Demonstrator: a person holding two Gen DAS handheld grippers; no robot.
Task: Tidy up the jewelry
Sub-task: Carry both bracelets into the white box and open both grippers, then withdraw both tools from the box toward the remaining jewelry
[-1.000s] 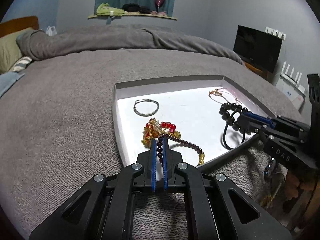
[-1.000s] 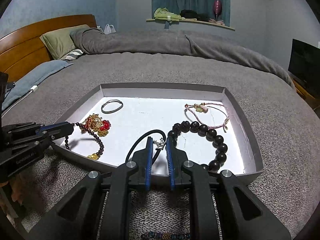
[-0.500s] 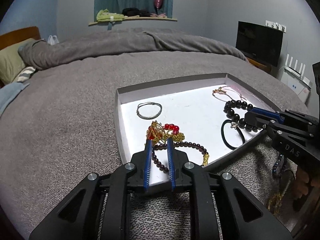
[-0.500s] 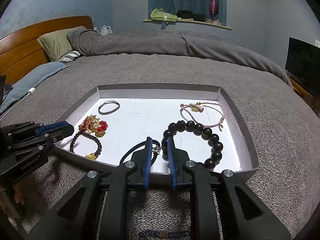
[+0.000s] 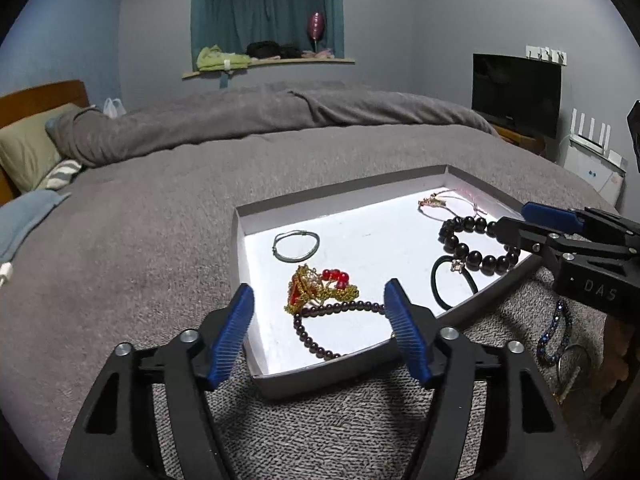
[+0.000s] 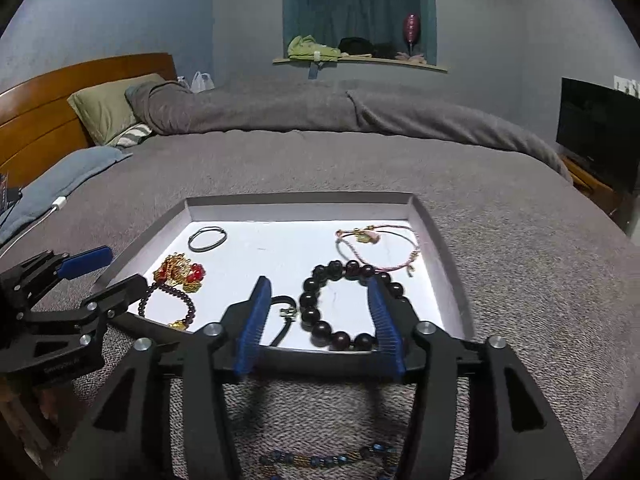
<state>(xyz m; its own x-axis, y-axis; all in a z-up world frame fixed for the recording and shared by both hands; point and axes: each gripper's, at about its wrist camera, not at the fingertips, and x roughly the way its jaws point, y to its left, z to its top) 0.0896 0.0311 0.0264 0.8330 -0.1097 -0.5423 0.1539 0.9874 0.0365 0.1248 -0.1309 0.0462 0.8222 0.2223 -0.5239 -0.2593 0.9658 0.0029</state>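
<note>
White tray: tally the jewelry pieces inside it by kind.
Beaded bracelets: 2 (large black-bead bracelet, small dark-red bead bracelet)
Cord loops: 3 (grey loop, black loop, pink loop)
Gold-and-red ornament: 1
Total: 6

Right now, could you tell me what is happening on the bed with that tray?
A person is sorting jewelry into a shallow tray on the bed. The left tool is opening above the small-bead bracelet, and the right tool is opening above the large black-bead bracelet; neither holds anything. A blue beaded strand lies outside the tray.
</note>
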